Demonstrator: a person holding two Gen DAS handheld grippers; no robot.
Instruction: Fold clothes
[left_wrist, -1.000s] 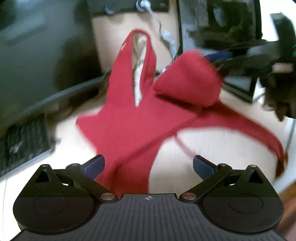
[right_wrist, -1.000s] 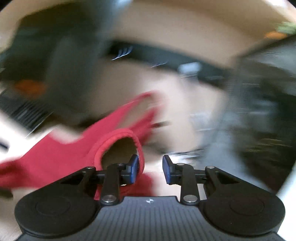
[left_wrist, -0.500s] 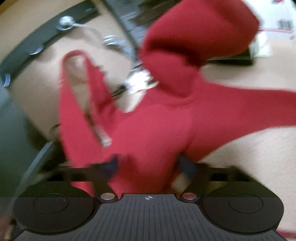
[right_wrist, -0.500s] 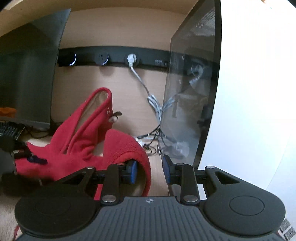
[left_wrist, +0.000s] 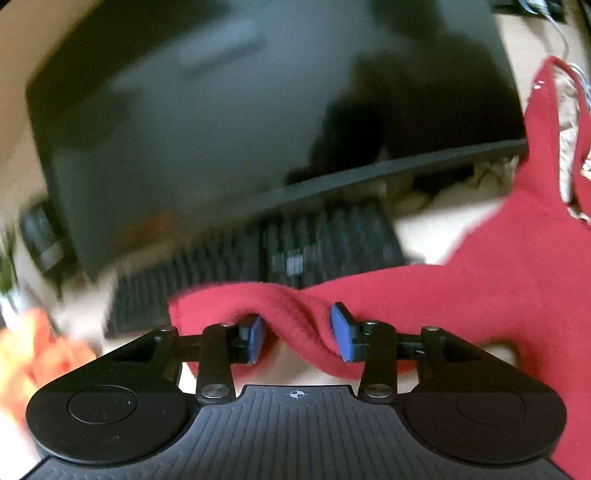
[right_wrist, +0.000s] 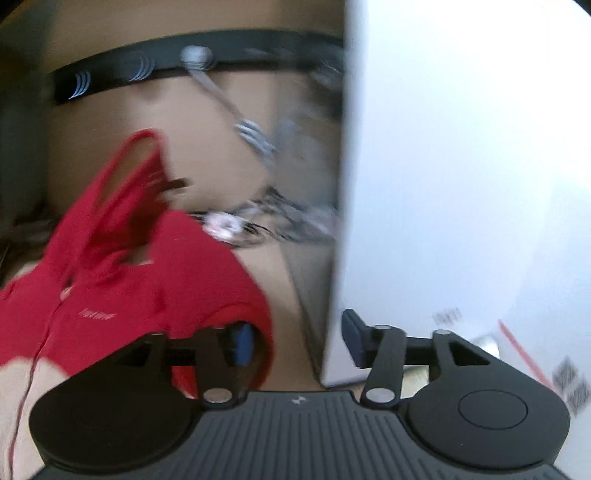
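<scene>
Fingers on your left gripper (left_wrist: 298, 332) pinch a bunched fold of the red garment (left_wrist: 480, 295), both blue pads (left_wrist: 341, 332) pressed into the cloth, just in front of the black keyboard (left_wrist: 258, 258) and under the dark monitor (left_wrist: 240, 110). Your right gripper (right_wrist: 297, 338) is opening, and nothing sits between its fingers; the garment's edge hangs over the left finger only, while the right finger stands clear beside the white box (right_wrist: 461, 184). Your garment sprawls across the pale bench (right_wrist: 295, 314), its neck opening lifted toward the black power strip (right_wrist: 166, 70).
</scene>
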